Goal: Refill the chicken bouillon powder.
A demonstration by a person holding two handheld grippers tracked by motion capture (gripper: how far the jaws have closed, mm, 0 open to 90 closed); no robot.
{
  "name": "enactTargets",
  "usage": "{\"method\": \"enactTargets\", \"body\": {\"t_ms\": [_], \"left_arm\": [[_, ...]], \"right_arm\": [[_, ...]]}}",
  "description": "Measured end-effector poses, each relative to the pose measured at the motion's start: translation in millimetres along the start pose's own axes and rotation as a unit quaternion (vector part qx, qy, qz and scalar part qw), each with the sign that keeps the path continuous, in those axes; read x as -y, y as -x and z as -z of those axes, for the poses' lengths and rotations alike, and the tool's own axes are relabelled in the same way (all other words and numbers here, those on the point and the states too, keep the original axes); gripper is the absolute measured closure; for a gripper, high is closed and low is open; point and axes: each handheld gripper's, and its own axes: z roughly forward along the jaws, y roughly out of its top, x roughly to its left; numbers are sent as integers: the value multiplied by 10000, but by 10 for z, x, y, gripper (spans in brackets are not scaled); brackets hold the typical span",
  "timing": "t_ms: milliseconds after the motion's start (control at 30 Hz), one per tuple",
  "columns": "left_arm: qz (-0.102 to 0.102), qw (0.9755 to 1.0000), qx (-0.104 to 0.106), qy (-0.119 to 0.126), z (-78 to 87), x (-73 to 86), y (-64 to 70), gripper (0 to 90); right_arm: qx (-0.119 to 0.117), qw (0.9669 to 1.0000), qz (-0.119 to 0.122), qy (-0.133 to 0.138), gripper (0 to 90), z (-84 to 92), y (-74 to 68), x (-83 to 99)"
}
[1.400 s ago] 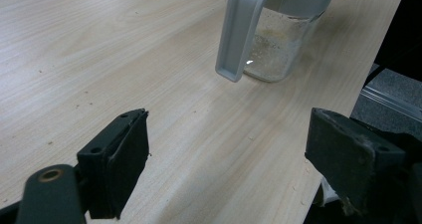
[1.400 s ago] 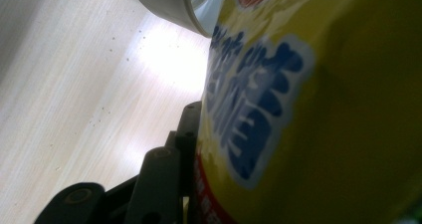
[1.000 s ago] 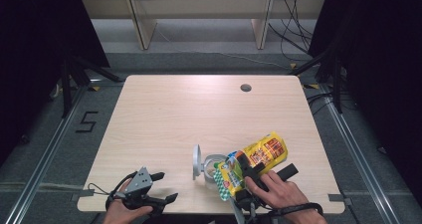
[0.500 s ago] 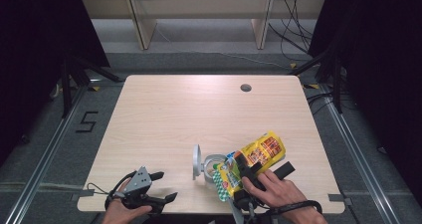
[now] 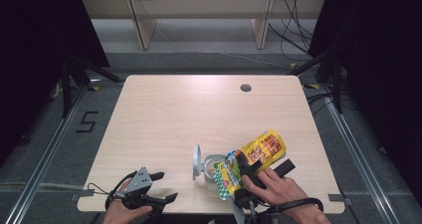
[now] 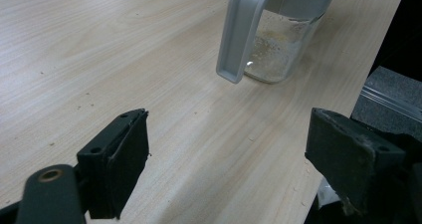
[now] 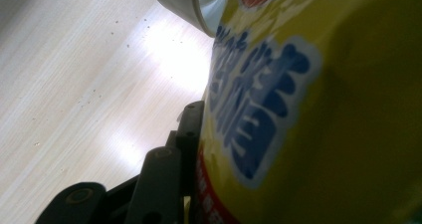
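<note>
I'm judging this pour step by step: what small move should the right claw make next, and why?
Probably tip the yellow bag a little further over the jar. The right claw is clamped on the bag, whose lower end already leans at the jar's open mouth, lid flipped up. The left claw sits open and apart, so it may need to steady the jar.

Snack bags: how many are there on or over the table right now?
1. A yellow snack bag is clamped in the right gripper, tipped over the clear jar near the table's front edge; none seems hidden.
</note>
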Motion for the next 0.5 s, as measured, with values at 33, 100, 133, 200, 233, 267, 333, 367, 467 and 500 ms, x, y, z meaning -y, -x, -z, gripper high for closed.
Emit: {"method": "enactTargets", "body": {"t_ms": [33,100,133,200,233,267,333,367,467,500], "left_arm": [[0,10000,0,0,0,0,0,166],[-2,10000,-5,-8,0,1,-1,166],[5,10000,-4,-7,-1,1,0,166],[-4,10000,-4,-7,0,1,0,166],[-52,10000,-26,-51,5,1,-6,166],[-52,10000,-26,-51,5,1,-6,166],[-58,10000,-8,-61,3,0,-6,166],[-55,10000,-14,-58,3,1,-6,166],[-32,10000,-34,-54,3,2,-4,165],[-61,10000,-37,-58,6,0,-5,165]], "right_arm": [[0,10000,0,0,659,0,0,0],[-7,9997,249,51,659,3,34,17],[-2,9997,253,39,660,2,34,18],[-11,9998,175,4,659,6,23,16],[-66,9999,144,8,660,9,21,20],[-93,9999,138,13,660,8,22,22],[-99,9998,148,6,660,11,22,23],[-91,9998,157,13,661,14,22,23],[-97,9998,146,5,662,14,20,22],[-38,9998,172,-17,662,17,13,19]]}}
